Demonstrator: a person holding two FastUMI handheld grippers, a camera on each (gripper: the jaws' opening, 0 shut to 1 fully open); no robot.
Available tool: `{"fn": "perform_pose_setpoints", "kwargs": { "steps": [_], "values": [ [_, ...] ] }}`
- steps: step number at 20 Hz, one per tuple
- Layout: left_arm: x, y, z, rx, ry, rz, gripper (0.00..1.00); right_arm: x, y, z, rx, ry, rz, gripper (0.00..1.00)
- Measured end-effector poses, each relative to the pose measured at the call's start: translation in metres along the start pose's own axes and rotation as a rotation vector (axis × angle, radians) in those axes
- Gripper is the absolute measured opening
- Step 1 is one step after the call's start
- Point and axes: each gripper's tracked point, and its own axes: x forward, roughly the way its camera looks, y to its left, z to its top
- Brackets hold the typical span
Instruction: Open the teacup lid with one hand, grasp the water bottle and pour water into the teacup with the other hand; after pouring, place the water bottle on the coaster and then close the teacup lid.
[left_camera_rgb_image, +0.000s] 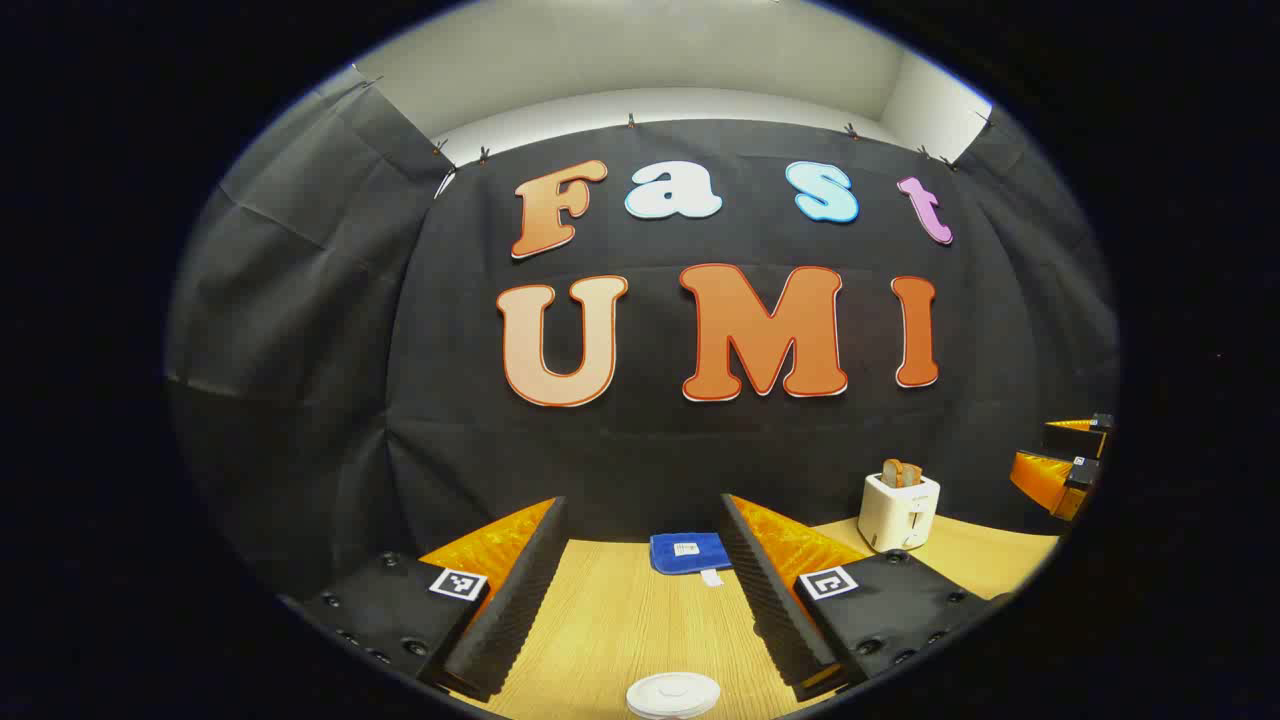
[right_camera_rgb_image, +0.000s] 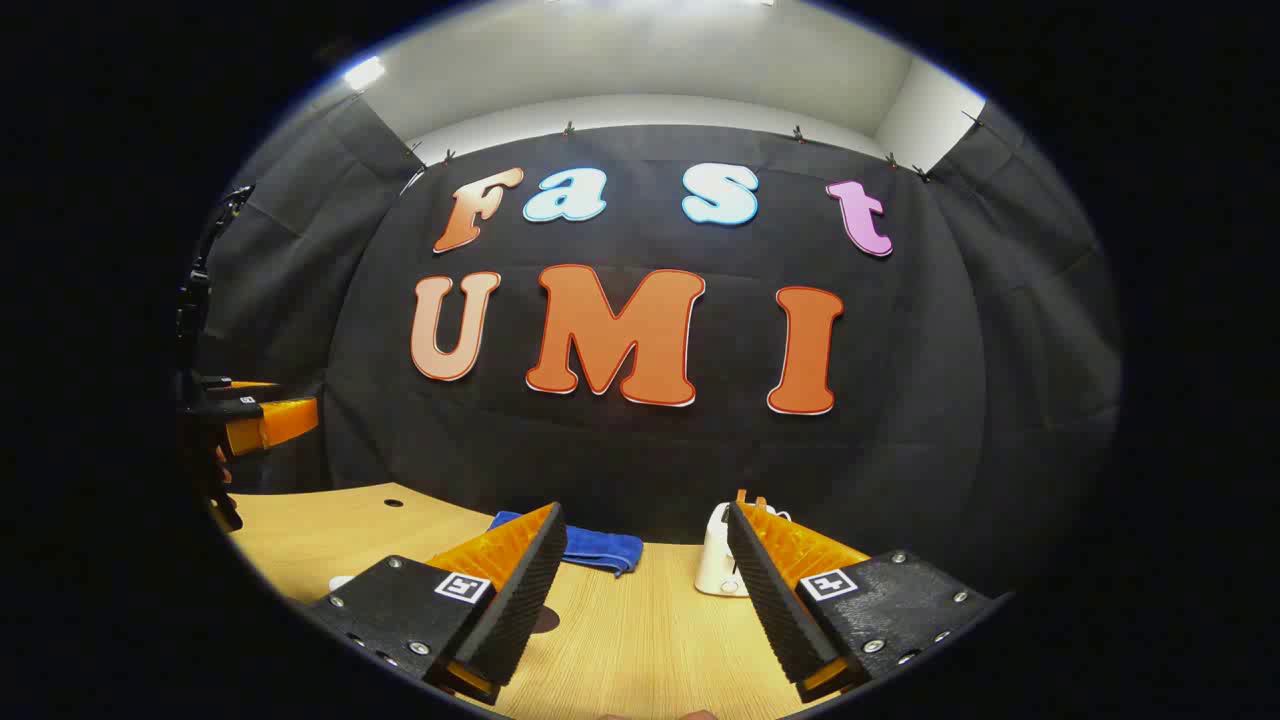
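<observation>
In the left gripper view my left gripper (left_camera_rgb_image: 644, 510) stands open above the wooden table (left_camera_rgb_image: 620, 620), nothing between its fingers. A white round top (left_camera_rgb_image: 672, 693), perhaps the teacup's lid, shows at the bottom edge, low between the two fingers. In the right gripper view my right gripper (right_camera_rgb_image: 645, 515) is open too and holds nothing. A dark round patch (right_camera_rgb_image: 546, 620), possibly the coaster, peeks out beside its left finger. A small white thing (right_camera_rgb_image: 340, 582) lies at the left edge of the table. Each gripper appears far off in the other's view: the right gripper (left_camera_rgb_image: 1065, 465), the left gripper (right_camera_rgb_image: 262, 415).
A folded blue cloth (left_camera_rgb_image: 688, 551) lies at the back of the table by the black wall, seen as the blue cloth (right_camera_rgb_image: 585, 545) from the right. A white toaster (left_camera_rgb_image: 900, 508) with bread in it stands at the back right; the toaster (right_camera_rgb_image: 718, 565) is partly hidden by my right finger.
</observation>
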Motion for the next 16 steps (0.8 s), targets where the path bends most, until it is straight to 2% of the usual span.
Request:
{"fn": "perform_pose_setpoints", "kwargs": {
  "steps": [16],
  "values": [
    [0.014, -0.004, -0.014, -0.02, 0.018, -0.002, 0.98, 0.011, 0.005, -0.007, -0.002, 0.004, 0.026, 0.96]
  ]
}}
